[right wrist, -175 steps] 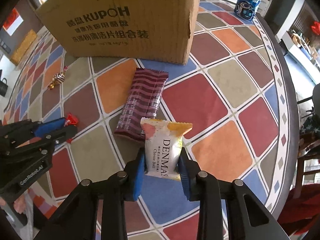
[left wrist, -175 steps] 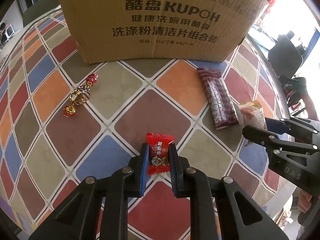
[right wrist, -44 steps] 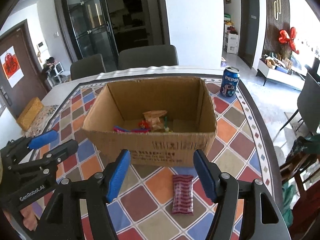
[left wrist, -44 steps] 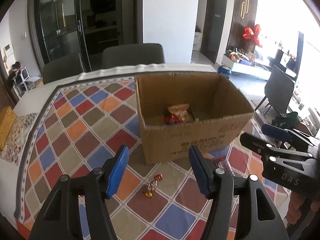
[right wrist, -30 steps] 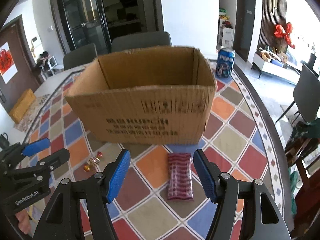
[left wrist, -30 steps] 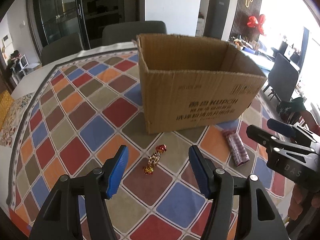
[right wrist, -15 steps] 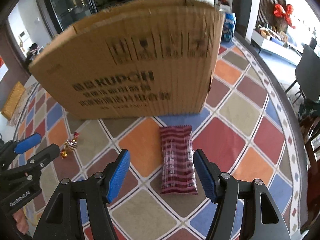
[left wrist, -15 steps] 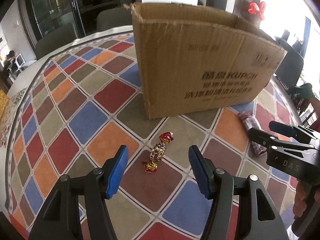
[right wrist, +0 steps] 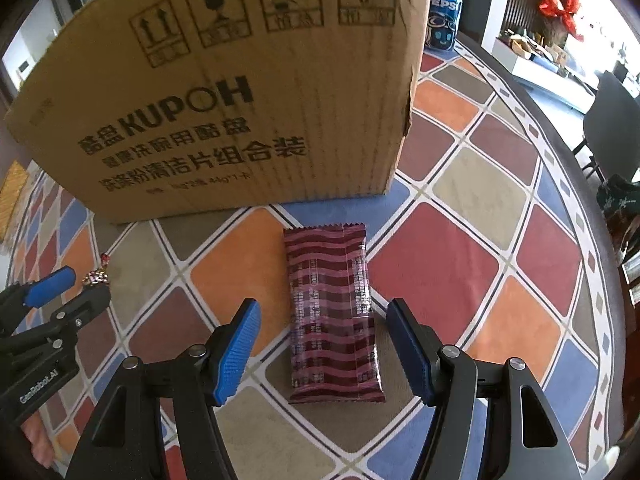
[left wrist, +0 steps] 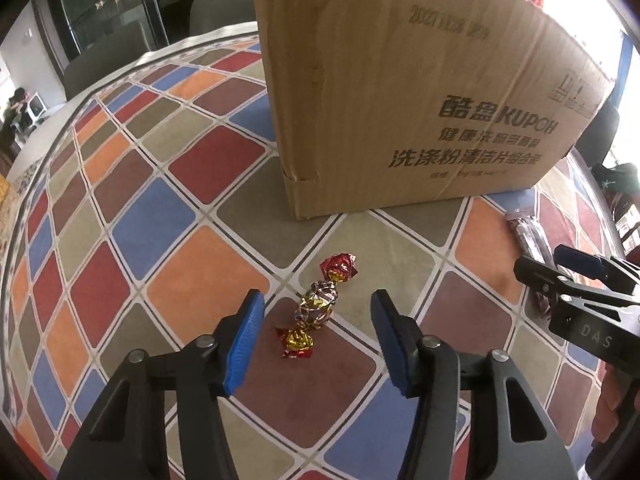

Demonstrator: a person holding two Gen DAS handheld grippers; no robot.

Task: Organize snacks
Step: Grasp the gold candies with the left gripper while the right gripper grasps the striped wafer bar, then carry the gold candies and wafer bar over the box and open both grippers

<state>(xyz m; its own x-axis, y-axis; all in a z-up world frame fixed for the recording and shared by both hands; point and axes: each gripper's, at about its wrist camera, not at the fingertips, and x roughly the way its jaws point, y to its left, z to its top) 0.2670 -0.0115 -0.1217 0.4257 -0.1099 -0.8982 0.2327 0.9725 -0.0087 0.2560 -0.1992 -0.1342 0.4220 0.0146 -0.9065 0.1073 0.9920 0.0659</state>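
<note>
The left gripper [left wrist: 316, 344] points steeply down at the patchwork tablecloth [left wrist: 160, 216], its two black arms reaching in from the bottom of the left wrist view. Its blue pads [left wrist: 244, 342] stand well apart and are closing, with a foil-wrapped candy [left wrist: 318, 308] lying between them; neither pad touches the wrapper. The candy lies on the cloth with its twisted red and gold ends running diagonally, the far end towards the cardboard box [left wrist: 400, 92], which stands just beyond it on the table.

The right gripper [right wrist: 324, 354] is tipped down at much the same steep angle, coming in from the bottom of its own view. Its jaws are held wide, and a maroon striped snack bar [right wrist: 332, 316] lies flat on the cloth between the blue pads [right wrist: 236, 354], clear of both. The bar runs lengthways away from the gripper, its far crimped end near the front wall of the box [right wrist: 224, 92]. A blue Pepsi can [right wrist: 444, 20] stands behind the box's right corner.

Each gripper shows at the edge of the other's view: the right one [left wrist: 576, 276] at the right side of the left wrist view, with fingers of the person's hand [left wrist: 608, 412] below it, and the left one [right wrist: 52, 288] at the left side of the right wrist view, with the candy [right wrist: 96, 276] just at its tips
</note>
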